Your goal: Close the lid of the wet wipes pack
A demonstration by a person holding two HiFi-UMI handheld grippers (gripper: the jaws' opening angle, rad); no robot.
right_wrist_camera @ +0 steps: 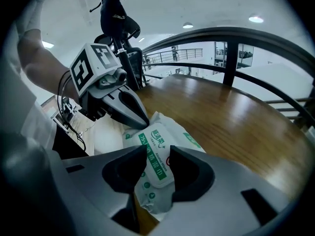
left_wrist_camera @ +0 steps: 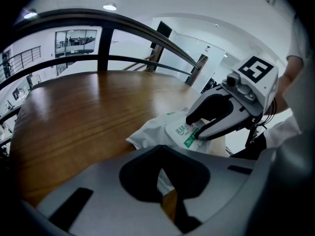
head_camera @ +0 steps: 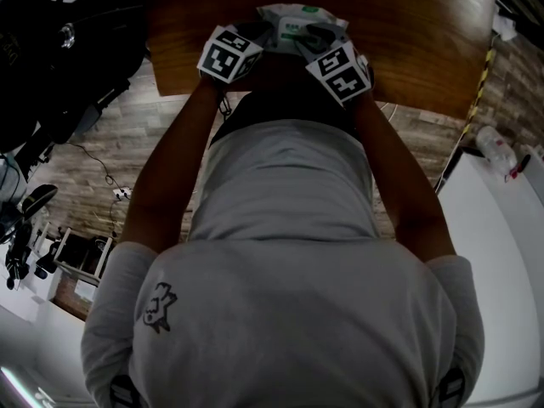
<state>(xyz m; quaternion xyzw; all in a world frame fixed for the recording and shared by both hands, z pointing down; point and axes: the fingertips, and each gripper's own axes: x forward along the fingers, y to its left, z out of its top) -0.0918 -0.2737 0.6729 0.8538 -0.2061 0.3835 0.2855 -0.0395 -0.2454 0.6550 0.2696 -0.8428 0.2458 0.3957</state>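
There is one white soft-plastic wet wipes pack with green print (right_wrist_camera: 156, 154), one brown wooden table (head_camera: 408, 41), and one person in a grey T-shirt (head_camera: 280, 253). The grey two-jaw grippers number two: the left gripper (right_wrist_camera: 142, 122) and the right gripper (left_wrist_camera: 193, 127).

Table (left_wrist_camera: 74, 117) lies bare beyond the wet wipes pack (right_wrist_camera: 157, 156) (railing (left_wrist_camera: 106, 45) behind it).

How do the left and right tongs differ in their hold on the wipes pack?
The left tongs pinch the thin end of the wet wipes pack, jaws nearly together; the right tongs clamp across its lid, jaws wider apart. Both tilt down at the pack on the wooden table.
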